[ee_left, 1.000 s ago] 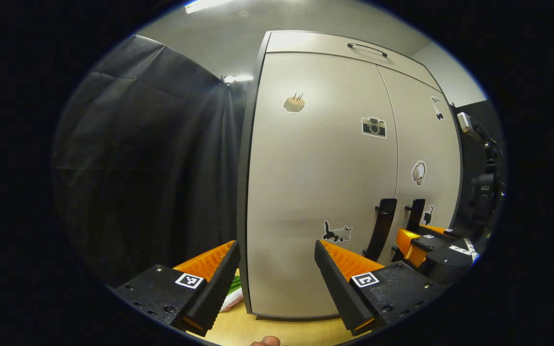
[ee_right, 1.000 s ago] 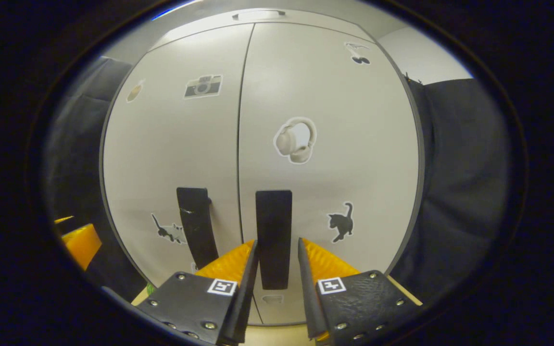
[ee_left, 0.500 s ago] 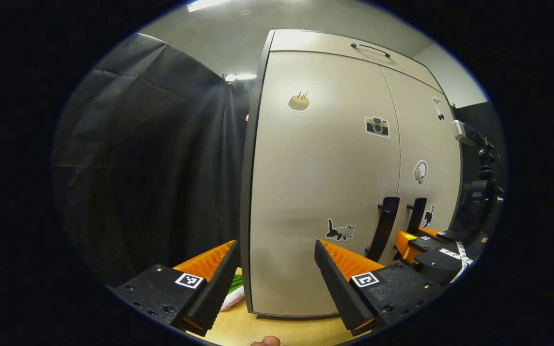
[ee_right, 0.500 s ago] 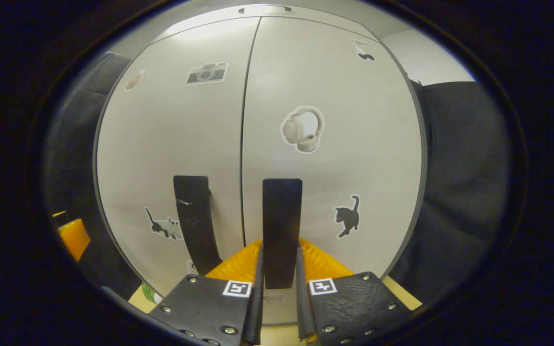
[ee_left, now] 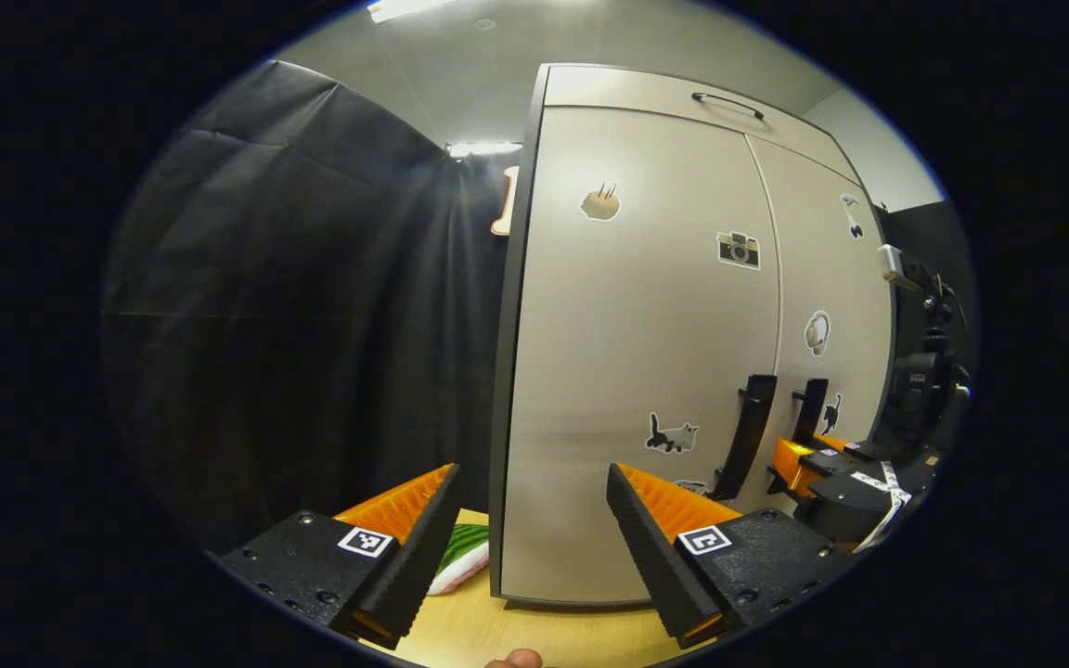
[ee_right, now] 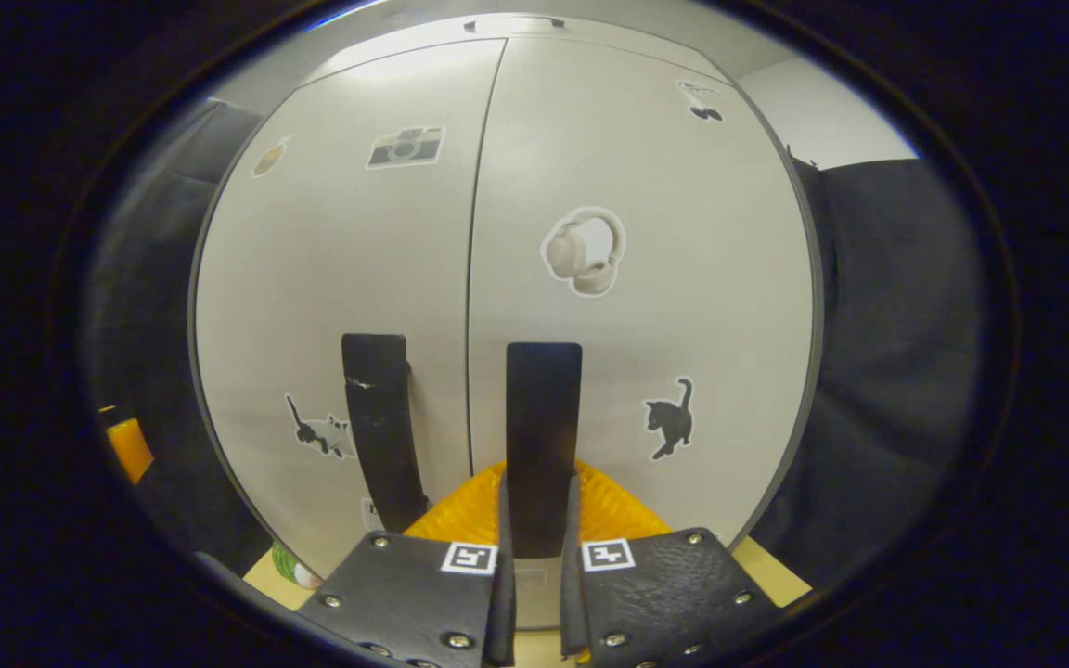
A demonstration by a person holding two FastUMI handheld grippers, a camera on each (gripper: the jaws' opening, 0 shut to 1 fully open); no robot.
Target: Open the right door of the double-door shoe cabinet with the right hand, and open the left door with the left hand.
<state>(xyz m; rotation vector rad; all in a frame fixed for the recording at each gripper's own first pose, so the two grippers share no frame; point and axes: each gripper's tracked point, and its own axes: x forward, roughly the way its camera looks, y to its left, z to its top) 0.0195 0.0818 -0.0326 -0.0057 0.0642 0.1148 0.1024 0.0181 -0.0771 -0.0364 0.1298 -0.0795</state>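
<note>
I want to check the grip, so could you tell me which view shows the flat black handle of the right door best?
The right gripper view: the right door's flat black handle faces the camera, its lower end clamped between the right tool fingers. The left gripper view shows that handle small, edge-on, near the rim.

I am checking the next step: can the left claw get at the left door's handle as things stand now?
Probably yes. The left claw is open and apart from the left handle, with nothing between them. The right claw grips only the right handle.
</note>
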